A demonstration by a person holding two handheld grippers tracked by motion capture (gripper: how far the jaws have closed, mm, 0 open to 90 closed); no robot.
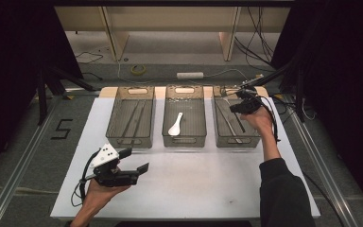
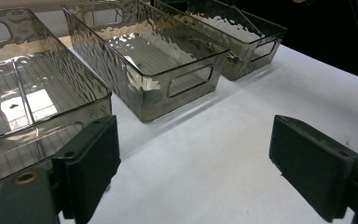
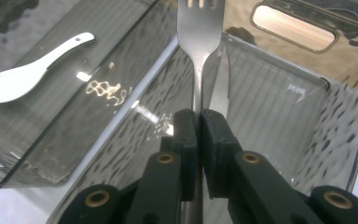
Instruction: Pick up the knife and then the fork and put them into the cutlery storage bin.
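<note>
Table (image 1: 194,189) first: white top w/ three smoky clear bins in a row across the far half. Left bin (image 1: 130,137) has what looks like chopsticks lying lengthwise. Mid bin (image 1: 184,139) has a white spoon (image 1: 175,124) flat on its floor. Right bin (image 1: 230,139) is where the action is, w/ a knife (image 3: 220,79) already lying in it.

Right gripper (image 3: 198,122) is up over the right bin, jaws pinched tight on a fork (image 3: 199,28), gripping the handle, tines pointing away toward the bin's far end. So the fork's in the air, above the bin floor, right beside the knife's line. Not down yet.

Left gripper (image 1: 139,161) sits low over the near-left of the table, jaws spread wide, nothing btwn them, just idling in front of the left bin.

Step in hand, I'd say: sorting cutlery, fork going into the right bin w/ the knife. Prob near the end of the placing move.

Next move calls for: lower the fork till it's close to the floor, keep it parallel to the knife so it lies flat, then ease the jaws apart and lift straight out w/o clipping the bin wall. Watch the tines near the far wall; can't tell how much room is left there.
</note>
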